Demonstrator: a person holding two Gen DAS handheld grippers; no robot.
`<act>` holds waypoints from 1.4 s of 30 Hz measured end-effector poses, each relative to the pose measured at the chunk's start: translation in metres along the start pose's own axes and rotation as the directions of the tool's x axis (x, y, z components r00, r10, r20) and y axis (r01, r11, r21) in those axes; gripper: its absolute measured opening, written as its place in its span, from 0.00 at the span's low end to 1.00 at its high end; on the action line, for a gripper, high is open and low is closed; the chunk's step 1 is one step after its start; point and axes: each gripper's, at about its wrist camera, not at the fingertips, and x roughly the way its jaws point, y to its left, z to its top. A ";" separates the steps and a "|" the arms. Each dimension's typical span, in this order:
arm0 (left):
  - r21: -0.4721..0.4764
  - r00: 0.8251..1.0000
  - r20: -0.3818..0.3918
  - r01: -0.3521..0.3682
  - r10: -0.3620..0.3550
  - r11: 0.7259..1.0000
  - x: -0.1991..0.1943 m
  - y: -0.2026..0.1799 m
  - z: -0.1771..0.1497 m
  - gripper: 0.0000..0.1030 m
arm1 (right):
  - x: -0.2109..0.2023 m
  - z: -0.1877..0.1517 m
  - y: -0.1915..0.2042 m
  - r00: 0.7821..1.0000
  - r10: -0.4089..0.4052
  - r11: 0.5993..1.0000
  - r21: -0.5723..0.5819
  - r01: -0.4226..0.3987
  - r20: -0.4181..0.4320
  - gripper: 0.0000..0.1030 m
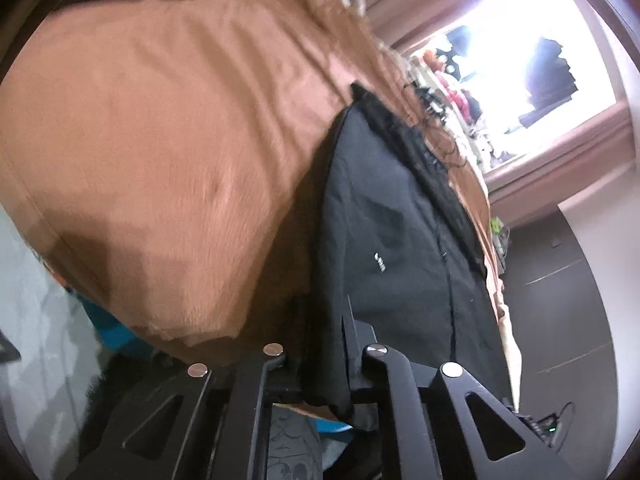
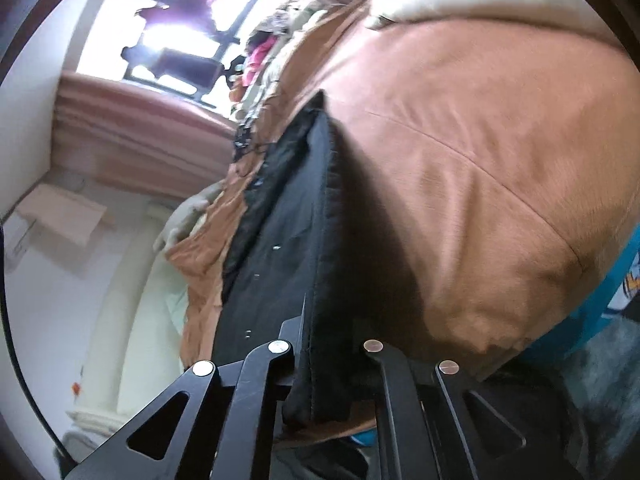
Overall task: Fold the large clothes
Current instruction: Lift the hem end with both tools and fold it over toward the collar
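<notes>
A large black garment (image 1: 392,232) lies on a brown plush blanket (image 1: 160,140), stretching away from the camera with small snaps down its front. My left gripper (image 1: 326,344) is shut on the near edge of this garment, black cloth bunched between its jaws. In the right wrist view the same black garment (image 2: 280,248) runs up the middle, its stitched hem pinched in my right gripper (image 2: 320,340), which is shut on it. The brown blanket (image 2: 460,168) fills the right of that view. Both fingertips are hidden under the cloth.
A bright window (image 1: 516,52) with pink curtains (image 2: 132,132) stands at the far end, with a heap of mixed clothes (image 2: 264,52) before it. A teal cloth (image 2: 612,280) shows under the blanket's edge. A dark cabinet (image 1: 560,300) stands at the right.
</notes>
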 end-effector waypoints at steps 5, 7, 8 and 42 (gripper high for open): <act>0.014 0.996 0.082 0.023 -0.024 1.000 -0.040 -0.016 0.008 0.08 | -0.022 -0.002 0.030 0.999 0.043 0.998 -0.035 -0.042 0.010 0.06; 0.022 0.993 0.109 0.032 -0.034 0.999 -0.056 -0.021 0.010 0.08 | -0.036 -0.004 0.045 0.999 0.048 0.997 -0.060 -0.047 0.011 0.06; 0.026 0.991 0.128 0.039 -0.042 0.999 -0.069 -0.024 0.010 0.08 | -0.041 -0.005 0.051 0.999 0.050 0.996 -0.068 -0.049 0.010 0.06; 0.011 0.918 0.339 0.213 -0.204 0.977 -0.256 -0.064 -0.022 0.08 | -0.167 -0.043 0.146 0.988 0.148 0.954 -0.270 -0.131 0.044 0.06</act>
